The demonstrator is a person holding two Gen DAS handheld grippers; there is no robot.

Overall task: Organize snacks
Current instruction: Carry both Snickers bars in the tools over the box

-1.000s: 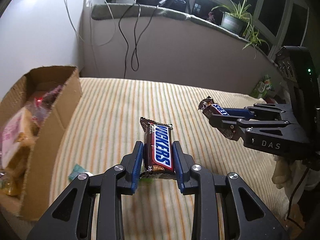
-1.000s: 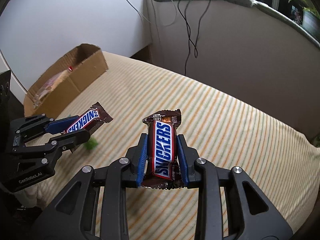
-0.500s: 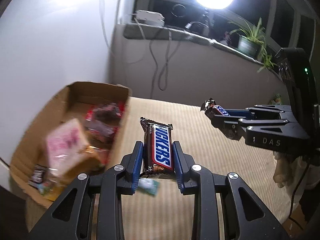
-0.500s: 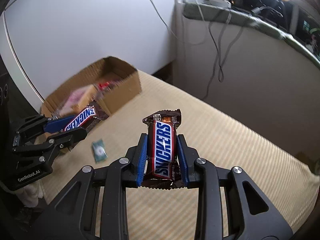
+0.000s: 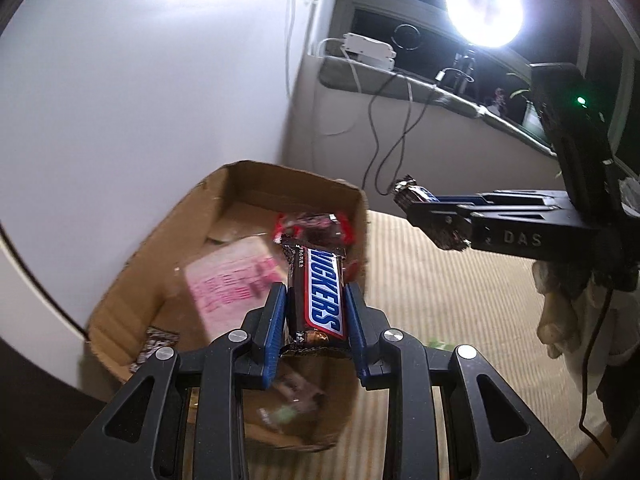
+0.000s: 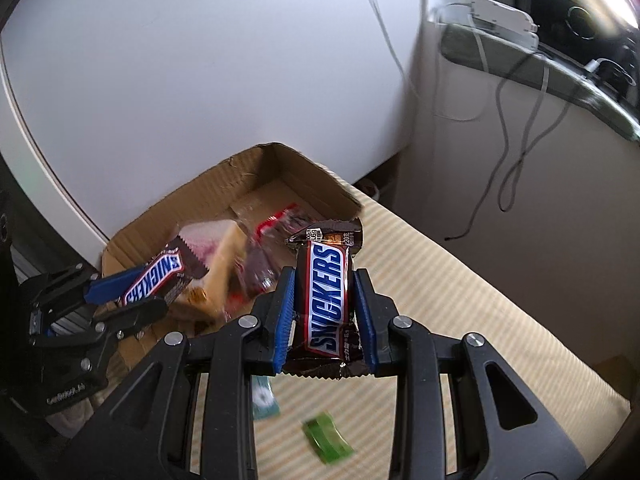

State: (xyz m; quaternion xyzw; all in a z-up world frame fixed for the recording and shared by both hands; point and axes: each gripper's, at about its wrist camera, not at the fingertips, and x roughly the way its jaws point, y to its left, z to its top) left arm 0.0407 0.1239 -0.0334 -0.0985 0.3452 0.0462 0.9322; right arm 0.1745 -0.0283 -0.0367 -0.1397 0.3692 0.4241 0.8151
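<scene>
The left gripper (image 5: 316, 312) is clenched on a brown Snickers bar with blue lettering (image 5: 320, 292), its blue-padded fingers (image 5: 275, 320) pressing both long sides of the wrapper. That bar hangs over the open brown cardboard box (image 5: 176, 256), just inside the box's right wall, whose top edge runs close beside the bar's upper end. Inside the box lie a pink-printed white packet (image 5: 232, 280), a red crinkled wrapper (image 5: 312, 226) against the far right corner, and a small dark packet (image 5: 154, 350) near the front left corner. The back part of the box floor shows bare cardboard.

The right gripper (image 6: 325, 304) is likewise clamped on a second brown Snickers bar (image 6: 326, 292), held upright in the air over the cream striped bed surface (image 6: 460, 292), just off the box's right wall and outside it. In the right wrist view the left gripper reaches in from the left, with its bar over the box's near end. Below the right gripper, a green square sachet (image 6: 326, 442) and a pale teal sachet (image 6: 264, 398) lie on the striped cover, near each other but apart. The cover stretches bare to the right up to its edge. A white wall (image 6: 200, 80) stands right behind the box.
</scene>
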